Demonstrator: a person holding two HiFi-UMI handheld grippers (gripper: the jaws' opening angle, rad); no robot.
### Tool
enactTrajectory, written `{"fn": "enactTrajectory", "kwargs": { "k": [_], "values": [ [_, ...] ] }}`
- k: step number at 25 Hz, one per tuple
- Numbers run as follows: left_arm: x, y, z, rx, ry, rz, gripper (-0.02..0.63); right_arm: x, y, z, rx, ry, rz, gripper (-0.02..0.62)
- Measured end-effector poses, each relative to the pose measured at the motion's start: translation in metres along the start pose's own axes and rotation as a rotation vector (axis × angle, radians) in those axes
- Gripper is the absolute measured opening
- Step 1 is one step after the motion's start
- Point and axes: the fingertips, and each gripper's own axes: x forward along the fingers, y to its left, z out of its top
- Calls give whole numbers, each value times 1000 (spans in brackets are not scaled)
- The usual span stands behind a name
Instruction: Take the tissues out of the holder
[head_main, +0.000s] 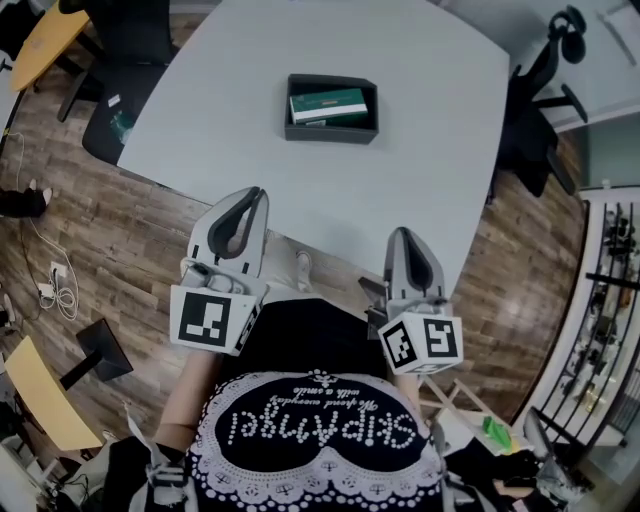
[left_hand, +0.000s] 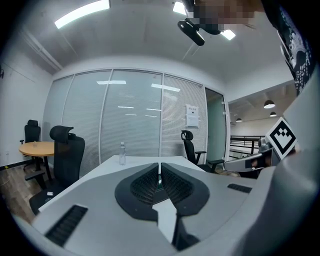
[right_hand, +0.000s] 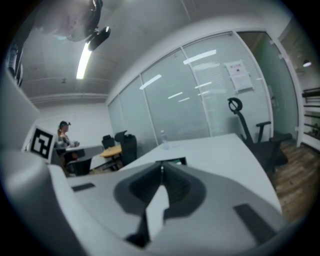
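A black open holder (head_main: 331, 128) stands near the middle of the pale grey table (head_main: 430, 130), with a green and white tissue pack (head_main: 328, 104) lying inside it. Both grippers hover at the table's near edge, well short of the holder. My left gripper (head_main: 259, 192) has its jaws pressed together with nothing in them, and in its own view the fingertips (left_hand: 160, 166) meet on a thin line. My right gripper (head_main: 401, 232) is also shut and empty. In the right gripper view the holder (right_hand: 174, 161) shows just beyond the closed tips (right_hand: 161, 166).
A clear water bottle (left_hand: 122, 153) stands at the table's far end. Black office chairs sit at the right (head_main: 535, 110) and left (head_main: 120, 100) of the table. A round wooden table (head_main: 45, 45) is at far left, and shelving (head_main: 610, 290) at far right.
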Motion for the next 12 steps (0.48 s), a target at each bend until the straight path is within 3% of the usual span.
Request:
{"fn": "enactTrajectory", "kwargs": {
  "k": [12],
  "values": [
    [41, 46, 11, 1, -1, -73, 34, 46, 12, 14, 13, -4, -75, 34]
  ]
}}
